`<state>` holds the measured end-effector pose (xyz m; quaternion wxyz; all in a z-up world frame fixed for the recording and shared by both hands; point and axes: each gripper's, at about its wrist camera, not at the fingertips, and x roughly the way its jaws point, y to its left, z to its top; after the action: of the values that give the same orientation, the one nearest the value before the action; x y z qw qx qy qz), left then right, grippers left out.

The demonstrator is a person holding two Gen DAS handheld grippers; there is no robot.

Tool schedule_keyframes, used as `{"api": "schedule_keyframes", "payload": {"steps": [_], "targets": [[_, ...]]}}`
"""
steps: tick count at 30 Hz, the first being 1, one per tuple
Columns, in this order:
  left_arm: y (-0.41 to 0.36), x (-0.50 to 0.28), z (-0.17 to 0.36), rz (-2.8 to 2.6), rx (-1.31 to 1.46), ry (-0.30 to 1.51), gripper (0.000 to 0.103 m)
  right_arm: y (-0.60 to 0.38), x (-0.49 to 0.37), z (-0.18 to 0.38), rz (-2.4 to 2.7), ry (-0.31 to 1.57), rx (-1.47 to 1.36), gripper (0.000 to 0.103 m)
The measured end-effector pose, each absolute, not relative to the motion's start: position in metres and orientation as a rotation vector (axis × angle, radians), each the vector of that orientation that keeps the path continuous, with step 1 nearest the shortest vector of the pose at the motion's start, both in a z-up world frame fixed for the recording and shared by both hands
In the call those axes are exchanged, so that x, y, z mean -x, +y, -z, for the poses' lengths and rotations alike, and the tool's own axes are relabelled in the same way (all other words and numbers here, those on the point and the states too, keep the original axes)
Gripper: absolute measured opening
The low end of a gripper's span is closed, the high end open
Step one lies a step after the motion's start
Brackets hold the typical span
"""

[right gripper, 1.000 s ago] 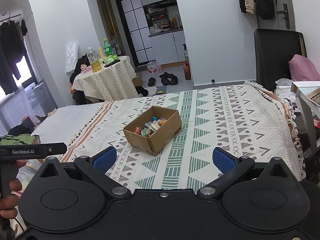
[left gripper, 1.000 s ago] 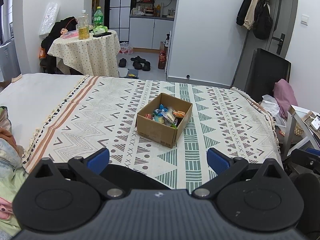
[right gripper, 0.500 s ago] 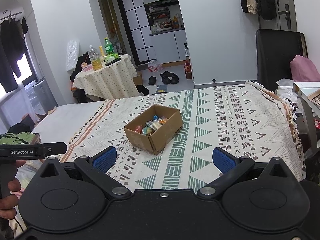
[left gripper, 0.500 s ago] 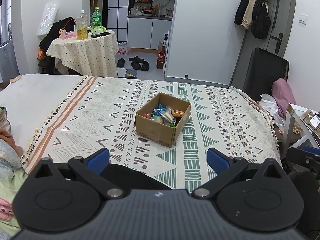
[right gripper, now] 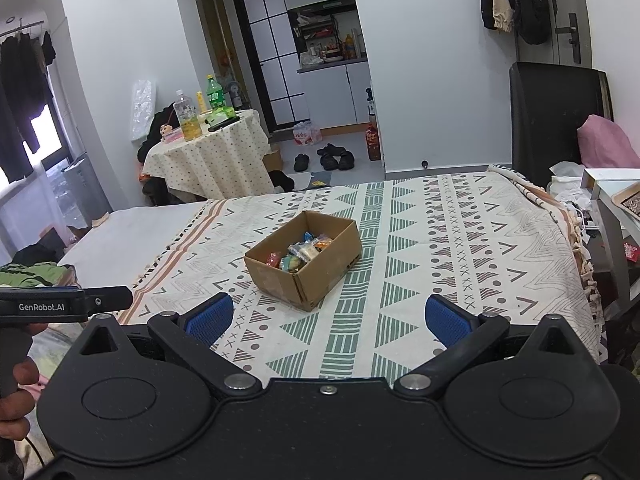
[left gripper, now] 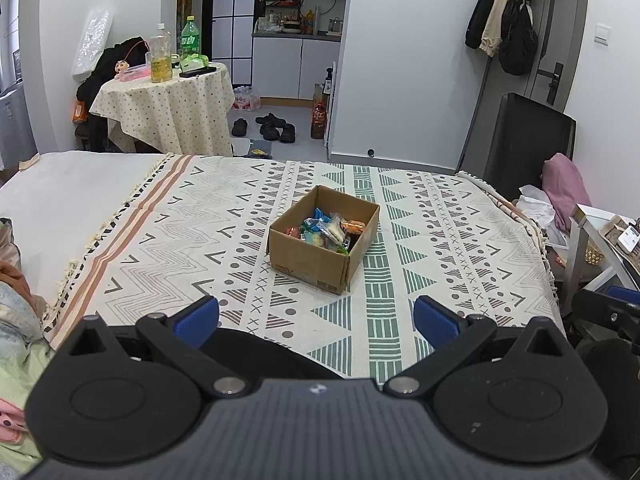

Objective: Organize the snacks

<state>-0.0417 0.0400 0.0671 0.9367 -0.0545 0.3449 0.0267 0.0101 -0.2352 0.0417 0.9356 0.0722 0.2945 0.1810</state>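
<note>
Barely shifted since a second ago: left gripper (left gripper: 316, 318) and right gripper (right gripper: 328, 318) both agape, empty, near of the cardboard box (left gripper: 320, 258) (snacks (left gripper: 326, 232) inside, apparently done).

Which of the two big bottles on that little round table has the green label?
The right-hand bottle, dark green with a green label. The other bottle, just left of it, is clear, with yellow liquid in its lower part.

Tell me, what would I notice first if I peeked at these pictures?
Probably the open cardboard box in the middle of the patterned bedspread, with colourful snack packets piled inside. Close up, blue-tipped fingers of the left gripper stand wide apart and empty. Far back on the left, a round table holds bottles.
</note>
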Motion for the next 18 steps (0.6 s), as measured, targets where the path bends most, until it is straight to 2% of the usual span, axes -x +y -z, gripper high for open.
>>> {"api": "schedule_keyframes", "payload": {"steps": [18], "targets": [[0.0352, 0.0411, -0.0696, -0.052, 0.099, 0.704, 0.103, -0.2362, -0.0103, -0.0442, -0.362, 0.6, -0.143, 0.103]]}}
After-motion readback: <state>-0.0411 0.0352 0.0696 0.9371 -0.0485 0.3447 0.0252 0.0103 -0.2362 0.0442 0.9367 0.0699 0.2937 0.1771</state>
